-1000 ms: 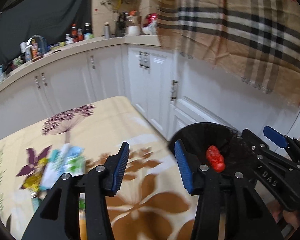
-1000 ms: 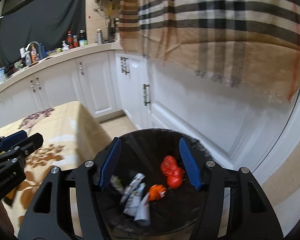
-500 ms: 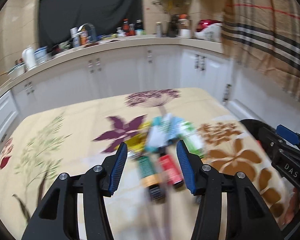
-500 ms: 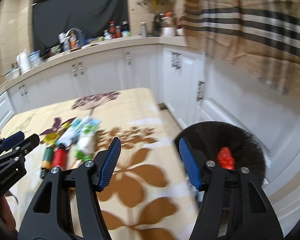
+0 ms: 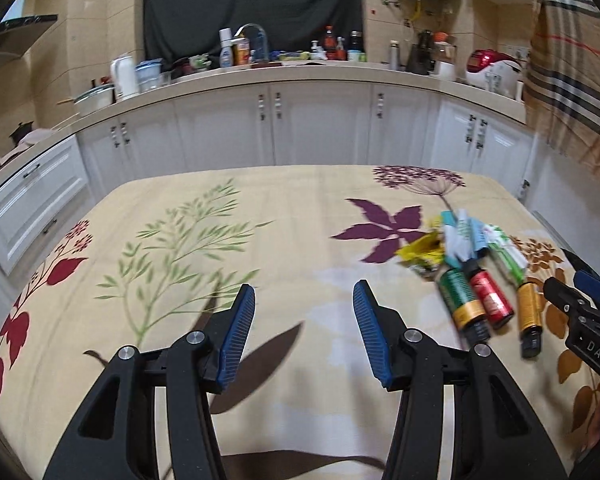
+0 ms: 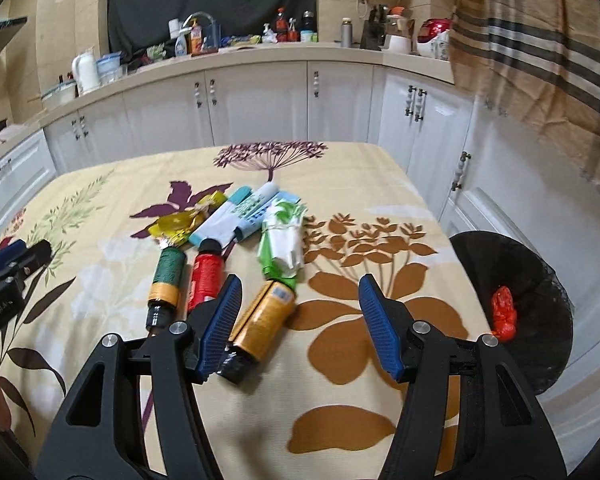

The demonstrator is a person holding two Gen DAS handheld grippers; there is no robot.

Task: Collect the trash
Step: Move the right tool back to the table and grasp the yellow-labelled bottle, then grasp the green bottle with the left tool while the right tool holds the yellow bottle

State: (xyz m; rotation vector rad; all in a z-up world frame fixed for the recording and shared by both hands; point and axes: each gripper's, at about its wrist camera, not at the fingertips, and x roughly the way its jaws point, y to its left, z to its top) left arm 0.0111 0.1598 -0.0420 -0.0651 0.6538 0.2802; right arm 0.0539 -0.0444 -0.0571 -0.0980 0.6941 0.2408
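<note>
**Both grippers empty over the trash pile**

Left gripper [image 5: 304, 320] hovers low over bare floral cloth [image 5: 220, 240], ribbed blue pads spread apart. Green bottle [image 6: 167, 280], red bottle [image 6: 206, 280], orange bottle [image 6: 262, 318] and crinkled wrappers [image 6: 236, 216] lie bunched. Right gripper [image 6: 300, 316] hovers beside them, jaws apart, left pad touching or just over the orange bottle. Round black bin [image 6: 532, 280] holds a red wad [image 6: 503, 314].

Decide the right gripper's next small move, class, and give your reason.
Probably ease the right gripper down and slightly left to straddle the orange bottle. Its jaws stand open and empty, the bottle lies nearest, by the left finger, and the bin waits to the right.
</note>
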